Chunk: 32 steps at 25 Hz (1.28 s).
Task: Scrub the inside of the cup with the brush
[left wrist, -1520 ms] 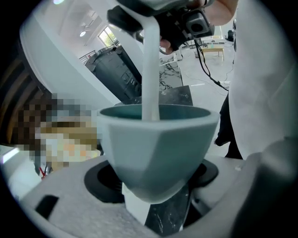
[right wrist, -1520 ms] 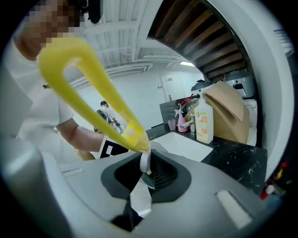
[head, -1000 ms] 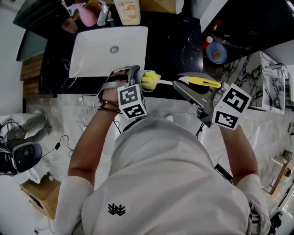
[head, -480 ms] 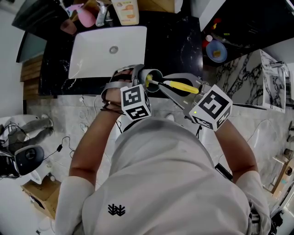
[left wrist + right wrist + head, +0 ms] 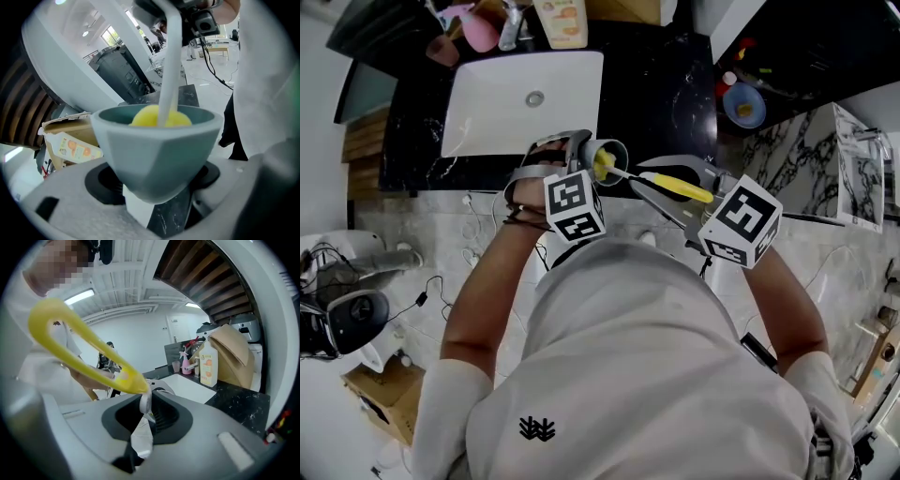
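Note:
My left gripper (image 5: 596,156) is shut on a grey-green cup (image 5: 607,154), held over the front edge of the counter with its mouth tipped toward the right. In the left gripper view the cup (image 5: 156,150) sits between the jaws, with the brush's yellow sponge head (image 5: 151,117) inside it and the white shaft (image 5: 169,61) rising out. My right gripper (image 5: 661,187) is shut on the brush (image 5: 675,186). In the right gripper view its jaws pinch the white shaft (image 5: 145,404) just below the yellow loop handle (image 5: 79,348).
A white sink (image 5: 487,112) is set in the black counter (image 5: 656,84) beyond the cup. A pink spray bottle (image 5: 478,33) and a soap bottle (image 5: 561,23) stand behind the sink. A blue bowl (image 5: 741,108) sits at the right. Cables lie on the floor at the left.
My right gripper has moved left toward the cup and rolled, and the brush's yellow head has gone from the cup's mouth to inside it. The left gripper and cup have stayed put.

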### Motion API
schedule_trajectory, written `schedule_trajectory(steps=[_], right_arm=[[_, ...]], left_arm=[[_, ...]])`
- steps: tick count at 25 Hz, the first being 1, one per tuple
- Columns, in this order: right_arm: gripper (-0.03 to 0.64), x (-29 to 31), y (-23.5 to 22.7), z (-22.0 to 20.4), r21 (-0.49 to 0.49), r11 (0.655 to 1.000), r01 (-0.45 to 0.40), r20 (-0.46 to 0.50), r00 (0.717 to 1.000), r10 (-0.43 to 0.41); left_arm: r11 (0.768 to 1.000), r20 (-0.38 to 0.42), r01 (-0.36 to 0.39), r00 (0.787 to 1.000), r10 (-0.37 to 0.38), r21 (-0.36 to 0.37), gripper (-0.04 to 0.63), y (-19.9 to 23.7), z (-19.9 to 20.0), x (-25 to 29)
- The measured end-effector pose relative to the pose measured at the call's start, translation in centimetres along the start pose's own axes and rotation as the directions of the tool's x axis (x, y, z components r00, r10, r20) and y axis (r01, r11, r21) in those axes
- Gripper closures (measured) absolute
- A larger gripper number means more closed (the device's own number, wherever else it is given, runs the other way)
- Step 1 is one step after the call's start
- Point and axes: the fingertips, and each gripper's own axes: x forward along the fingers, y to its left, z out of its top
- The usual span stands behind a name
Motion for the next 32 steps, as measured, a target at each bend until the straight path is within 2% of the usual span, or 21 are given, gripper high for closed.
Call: schedule_trajectory(steps=[9, 14, 24, 32], right_arm=[[0.565, -3.6, 0.3, 1.1, 0.063, 0.998, -0.027, 0.043, 0.999, 0.024], [0.566, -4.5, -0.3, 1.6, 0.034, 0.999, 0.008, 0.061, 0.998, -0.01], [0.566, 0.0, -1.0, 0.5, -0.076, 0.997, 0.034, 0.017, 0.999, -0.033], [0.568, 0.1, -2.3, -1.3, -0.014, 0.999, 0.035, -0.025, 0.999, -0.035]], left_arm=[[1.0, -0.018, -0.003, 1.0, 0.002, -0.02, 0.23, 0.2, -0.9, 0.1], [1.0, -0.017, -0.007, 1.0, 0.007, -0.03, 0.23, 0.4, -1.1, 0.0], [1.0, 0.022, 0.017, 1.0, -0.017, -0.009, 0.23, -0.3, 1.4, -0.3], [0.998, 0.026, 0.038, 0.999, -0.037, -0.041, 0.232, -0.7, 0.6, -0.3]])
